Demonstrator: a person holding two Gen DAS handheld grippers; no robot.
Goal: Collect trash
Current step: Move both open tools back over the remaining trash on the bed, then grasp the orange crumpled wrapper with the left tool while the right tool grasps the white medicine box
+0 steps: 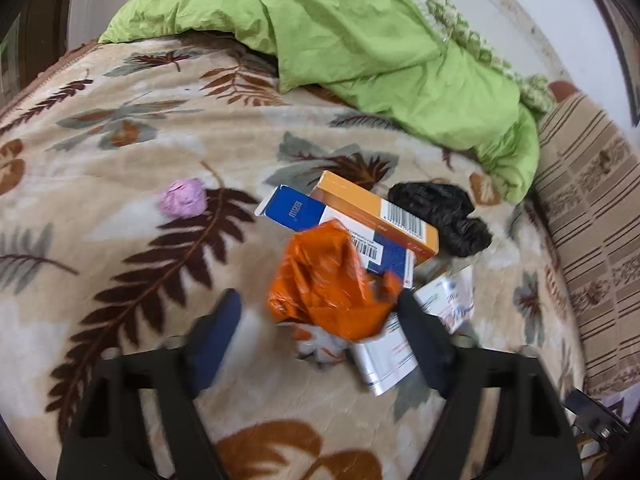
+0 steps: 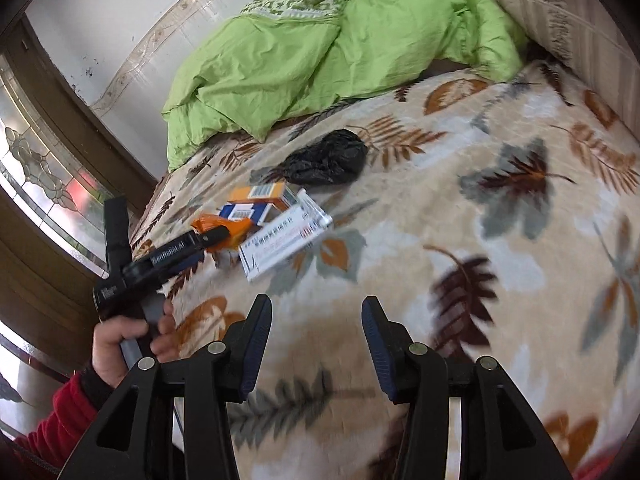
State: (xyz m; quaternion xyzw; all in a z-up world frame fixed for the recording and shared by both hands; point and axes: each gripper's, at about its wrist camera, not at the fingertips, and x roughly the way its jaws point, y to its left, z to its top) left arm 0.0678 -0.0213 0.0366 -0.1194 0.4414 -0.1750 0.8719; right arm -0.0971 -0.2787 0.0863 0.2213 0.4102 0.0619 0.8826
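Observation:
A pile of trash lies on the leaf-patterned blanket: a crumpled orange wrapper, a blue box, an orange box, a white box, a small white packet and a black plastic bag. A pink paper ball lies apart to the left. My left gripper is open, its fingers on either side of the orange wrapper. In the right wrist view the left gripper reaches the orange wrapper. My right gripper is open and empty above the blanket.
A green duvet is bunched at the far side of the bed, with a striped cushion to the right. A stained-glass door and a white wall stand beyond the bed's left edge.

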